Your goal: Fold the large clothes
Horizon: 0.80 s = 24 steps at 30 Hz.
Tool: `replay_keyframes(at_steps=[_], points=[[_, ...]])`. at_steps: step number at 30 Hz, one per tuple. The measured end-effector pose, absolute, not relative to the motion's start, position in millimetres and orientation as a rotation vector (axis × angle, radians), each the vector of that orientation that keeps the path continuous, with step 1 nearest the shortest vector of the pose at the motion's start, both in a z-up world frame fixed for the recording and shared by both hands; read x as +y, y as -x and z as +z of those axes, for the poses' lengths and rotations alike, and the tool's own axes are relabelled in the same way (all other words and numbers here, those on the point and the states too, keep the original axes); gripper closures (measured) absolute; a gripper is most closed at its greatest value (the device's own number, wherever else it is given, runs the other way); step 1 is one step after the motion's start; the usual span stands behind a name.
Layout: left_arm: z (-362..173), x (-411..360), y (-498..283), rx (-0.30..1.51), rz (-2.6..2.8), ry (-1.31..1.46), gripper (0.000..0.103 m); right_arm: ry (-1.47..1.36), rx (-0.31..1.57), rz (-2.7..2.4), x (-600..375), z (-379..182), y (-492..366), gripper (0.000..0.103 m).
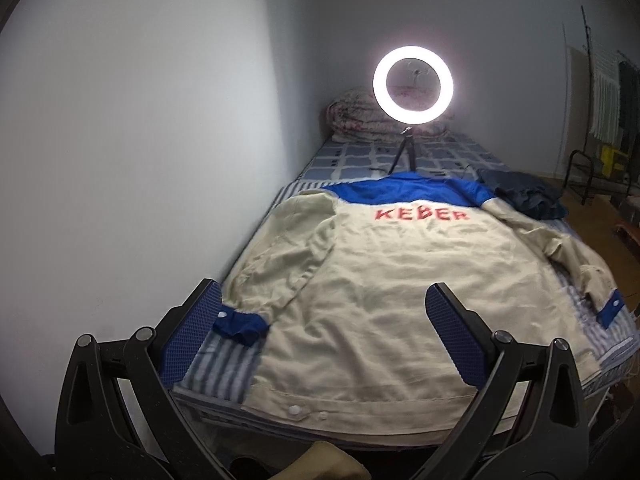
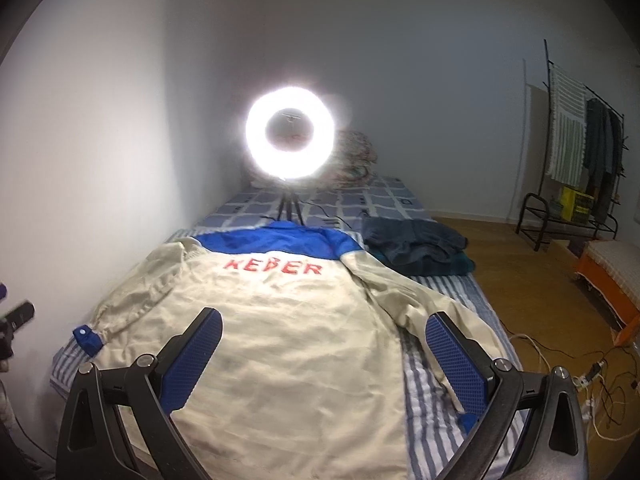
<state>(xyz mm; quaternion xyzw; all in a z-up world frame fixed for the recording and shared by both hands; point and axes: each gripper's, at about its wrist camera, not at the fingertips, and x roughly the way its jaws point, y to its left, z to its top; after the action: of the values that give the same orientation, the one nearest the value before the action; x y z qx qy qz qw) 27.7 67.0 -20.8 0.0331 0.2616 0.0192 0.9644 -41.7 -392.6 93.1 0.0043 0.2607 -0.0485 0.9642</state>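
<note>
Jacket [image 1: 384, 280] flat, two wide-spread grippers above.

A cream-and-blue work jacket [image 1: 384, 280] lies back-up on the striped-sheeted bed [image 1: 224, 364], collar toward a glowing ring light on a tripod [image 1: 413, 85]. Behind that sits what looks like a rolled quilt [image 1: 352, 114]; a folded dark garment [image 2: 416, 246] lies right of the collar.

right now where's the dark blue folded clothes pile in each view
Left wrist view: the dark pile sits right of centre, on the bed's right edge, just beyond the jacket's right shoulder.
Right wrist view: the dark pile lies right of centre, past the jacket's right sleeve, beside the wooden floor.
Shared landmark: the lit ring light on its tripod, standing left of the pile in both.
</note>
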Motion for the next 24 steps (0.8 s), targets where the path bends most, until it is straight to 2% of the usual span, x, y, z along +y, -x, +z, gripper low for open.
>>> replay_keyframes(at_steps=[3,5,7,9,12,14,15,18,24], points=[[-32.5,86.7,-36.5,0.556,0.050,-0.078,0.000,0.019,0.452,-0.063,-378.6,96.3,32.0,0.000],[-40.9,99.1,-40.9,0.571,0.062,-0.063,0.008,0.029,0.417,0.006,-369.5,98.3,22.4,0.000],[-52.3,114.8,-46.1,0.615,0.074,-0.024,0.025,0.031,0.427,0.060,-360.4,98.2,9.3,0.000],[-61.4,126.7,-46.2,0.659,0.070,0.024,0.034,0.042,0.471,0.117,-349.4,96.7,-6.5,0.000],[-75.4,139.9,-43.4,0.700,0.071,0.061,0.039,0.052,0.566,0.236,-331.1,91.4,-30.1,0.000],[-82.2,147.6,-44.4,0.731,0.064,0.092,0.043,0.065,0.607,0.312,-317.6,87.9,-42.4,0.003],[-84.3,150.0,-45.9,0.742,0.059,0.108,0.047,0.074,0.626,0.336,-311.5,85.6,-48.3,0.008],[-91.0,157.4,-54.5,0.776,0.037,0.168,0.047,0.085,0.666,0.389,-293.4,78.7,-54.9,0.018],[-129.3,192.3,-89.9,0.875,0.027,0.530,0.047,0.090,0.719,0.442,-280.7,59.6,-53.4,0.020]])
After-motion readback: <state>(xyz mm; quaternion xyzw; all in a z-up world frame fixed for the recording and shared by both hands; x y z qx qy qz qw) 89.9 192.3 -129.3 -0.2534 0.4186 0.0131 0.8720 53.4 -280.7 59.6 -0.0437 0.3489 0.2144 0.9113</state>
